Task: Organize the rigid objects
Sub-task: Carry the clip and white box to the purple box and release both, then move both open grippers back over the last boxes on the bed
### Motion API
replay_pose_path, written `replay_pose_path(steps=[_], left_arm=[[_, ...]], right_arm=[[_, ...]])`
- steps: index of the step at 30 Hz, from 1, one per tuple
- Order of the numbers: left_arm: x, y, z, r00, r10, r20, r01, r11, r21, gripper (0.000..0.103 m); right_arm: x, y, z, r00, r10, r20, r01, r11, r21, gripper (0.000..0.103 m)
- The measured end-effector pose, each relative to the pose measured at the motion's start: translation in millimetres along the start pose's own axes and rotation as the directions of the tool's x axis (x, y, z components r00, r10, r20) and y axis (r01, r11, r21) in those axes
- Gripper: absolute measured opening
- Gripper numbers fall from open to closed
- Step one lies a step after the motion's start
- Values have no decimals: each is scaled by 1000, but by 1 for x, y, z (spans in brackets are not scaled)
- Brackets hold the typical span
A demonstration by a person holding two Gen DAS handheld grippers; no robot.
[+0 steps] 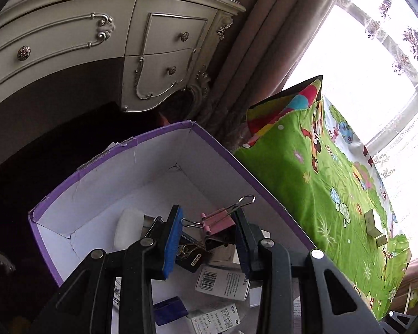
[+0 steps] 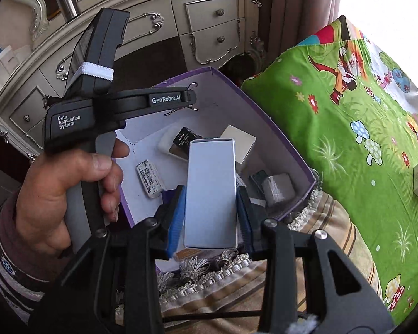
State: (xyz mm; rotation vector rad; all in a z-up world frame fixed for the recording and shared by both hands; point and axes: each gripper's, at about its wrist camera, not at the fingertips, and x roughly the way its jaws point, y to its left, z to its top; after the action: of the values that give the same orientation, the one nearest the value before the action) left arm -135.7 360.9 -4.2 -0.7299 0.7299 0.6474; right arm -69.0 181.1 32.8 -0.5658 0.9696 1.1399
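spreading across the right side of both views is a green cartoon-print bedspread (image 1: 320, 183), with a cream dresser (image 1: 69, 41) beyond its far end and brown curtains (image 1: 253, 55) beside the window. a purple-edged cardboard box (image 1: 142, 144), white inside, sits open at the bedspread's left edge, its near corner resting on a striped, fringed cushion (image 2: 315, 222).

the left gripper (image 1: 207, 231) hangs over the box, held by a hand (image 2: 61, 189) in a patterned sleeve. its fingers are narrowly parted and clamp a pink binder clip (image 1: 220, 220), whose wire handles angle up toward the box's right wall.

the right gripper (image 2: 210, 217) hangs over the box's near corner, fingers set a small way apart and pressed on the two long sides of a pale carton (image 2: 210, 189). the carton's long axis runs along the fingers, its far end pointing into the box.

lying on the box floor are a barcode-labelled packet (image 2: 150, 178), a white oval bar (image 1: 126, 228), a small blue block (image 1: 170, 310) and other small cartons. two small boxes (image 1: 374, 226) lie near the bedspread's right edge.
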Motion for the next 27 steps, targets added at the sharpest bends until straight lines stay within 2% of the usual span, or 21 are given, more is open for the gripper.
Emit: replay_pose_path(steps=[5,9,13,21,27], left_arm=[[5,0,-1,1000,2,-13,-2,1000,-6,41],[4,-4,-2,1000,7,-10,-7,1000,0,51],[1,-10,0,1000,8,-6,-7,1000,16,55],[-3,-25,1,1000,2,-1,-2,999,40,55],[-6,-54,1,1000,-24,-3,24,996,91,55]], right_arm=[[4,2,-2,1000,-5,-17,5,1000,-11,41],[1,-1,-2,1000,-23,-9,23,1000,-6,55],[-4,-3,0,999,-40,9,40,999,-8,59],[-13,-21,0,996,-75,44,74,997,25,60],[-27,-48,-1,992,-104,77,97,992,84,63]])
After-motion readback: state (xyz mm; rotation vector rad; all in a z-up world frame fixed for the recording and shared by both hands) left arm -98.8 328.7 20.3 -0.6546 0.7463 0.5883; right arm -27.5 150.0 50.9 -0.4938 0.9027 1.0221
